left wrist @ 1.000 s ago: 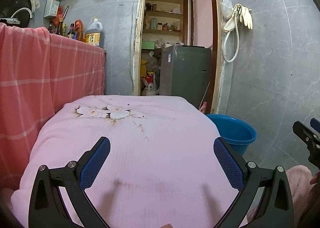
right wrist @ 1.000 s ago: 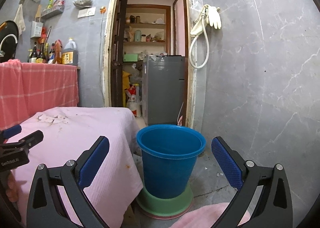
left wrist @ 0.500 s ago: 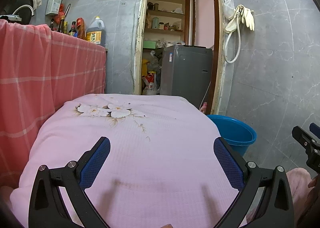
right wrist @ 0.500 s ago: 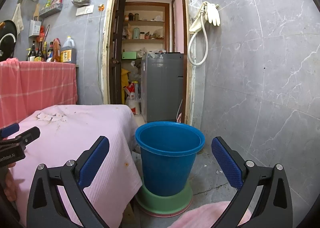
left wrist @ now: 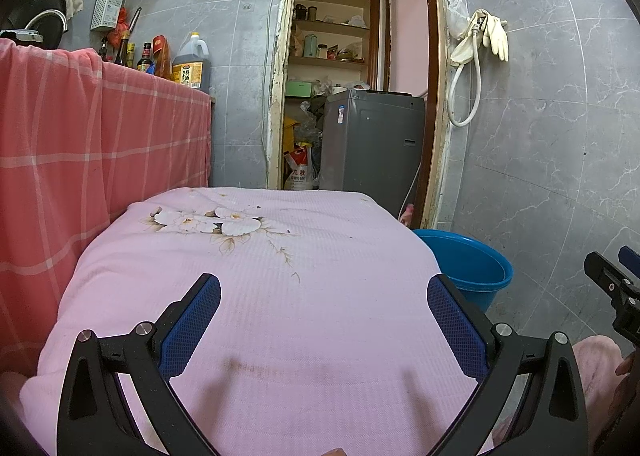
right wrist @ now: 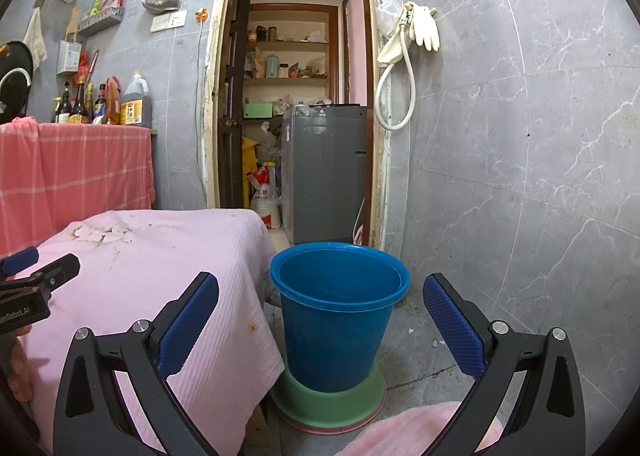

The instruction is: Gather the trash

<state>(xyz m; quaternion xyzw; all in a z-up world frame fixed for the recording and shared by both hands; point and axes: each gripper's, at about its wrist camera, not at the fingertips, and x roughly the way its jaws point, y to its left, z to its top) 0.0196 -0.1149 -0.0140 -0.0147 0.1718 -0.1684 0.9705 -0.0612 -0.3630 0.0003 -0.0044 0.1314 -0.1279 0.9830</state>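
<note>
A blue bucket (right wrist: 338, 308) stands on a green base on the floor, right of a table under a pink cloth (left wrist: 280, 296); its rim also shows in the left wrist view (left wrist: 472, 264). My left gripper (left wrist: 324, 320) is open and empty, low over the near part of the cloth. My right gripper (right wrist: 320, 320) is open and empty, facing the bucket from the near side. White flower shapes (left wrist: 208, 220) lie on the far left of the cloth; I cannot tell if they are print or loose scraps. No other trash shows.
A counter draped in red checked cloth (left wrist: 100, 143) stands left, with bottles on top. An open doorway holds a grey washing machine (left wrist: 372, 143). Grey tiled wall (right wrist: 520, 135) on the right. Small specks lie on the floor by the bucket (right wrist: 436, 343).
Both views have shifted only slightly; the left gripper has drifted a little over the cloth. Both grippers stay open and empty.
</note>
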